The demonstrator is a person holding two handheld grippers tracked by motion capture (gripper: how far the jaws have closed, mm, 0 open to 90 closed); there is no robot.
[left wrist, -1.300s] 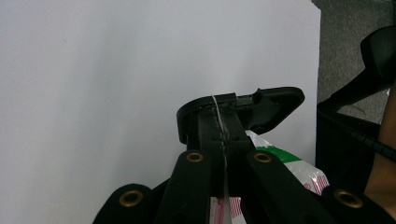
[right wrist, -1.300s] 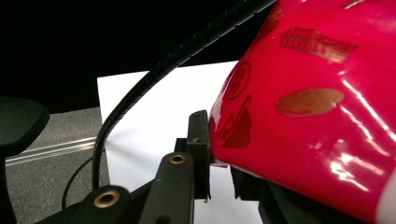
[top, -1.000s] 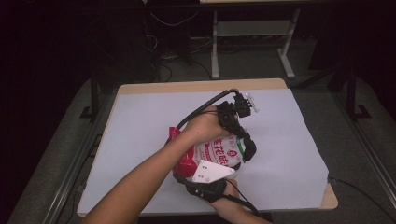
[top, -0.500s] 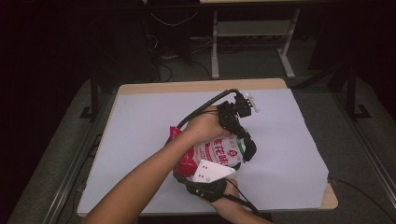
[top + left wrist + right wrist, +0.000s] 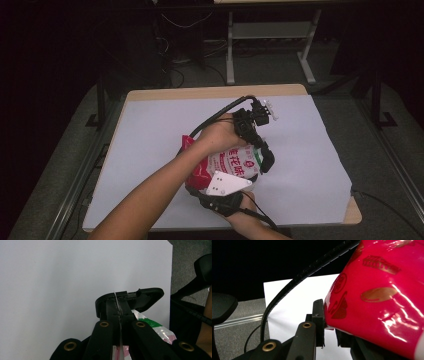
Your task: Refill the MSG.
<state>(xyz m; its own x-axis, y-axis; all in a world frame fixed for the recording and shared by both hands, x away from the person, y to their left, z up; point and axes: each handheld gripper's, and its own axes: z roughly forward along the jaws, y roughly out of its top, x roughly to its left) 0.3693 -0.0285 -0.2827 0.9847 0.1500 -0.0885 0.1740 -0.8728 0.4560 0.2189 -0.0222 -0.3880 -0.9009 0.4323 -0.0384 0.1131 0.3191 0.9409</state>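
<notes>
From the high view, a red and white snack bag (image 5: 227, 162) is held up over the middle of the white table cover (image 5: 310, 165), just off the sheet as far as I can judge, between the left gripper (image 5: 260, 150) at its far edge and the right gripper (image 5: 220, 197) at its near edge; it looks puffed, light and crinkly, so I judge that it will give and slip under pressure, and that its flat sealed edges are the safe places to take hold. The person's forearm crosses the bag here and covers much of its left half, and the grey plate hides the near edge. In the left gripper view the jaws are pressed together on a thin sheet of the bag's edge seam (image 5: 117, 306), which stands between the pads (image 5: 111, 307), with a green and white part of the packet beside them; the rest of the bag is cut off below. In the right gripper view the glossy red film (image 5: 377, 300) bulges close to the lens, and the jaws pinch its lower corner; the right-hand jaw is largely hidden behind the bag, so how deep the bite goes is hard to make out.
</notes>
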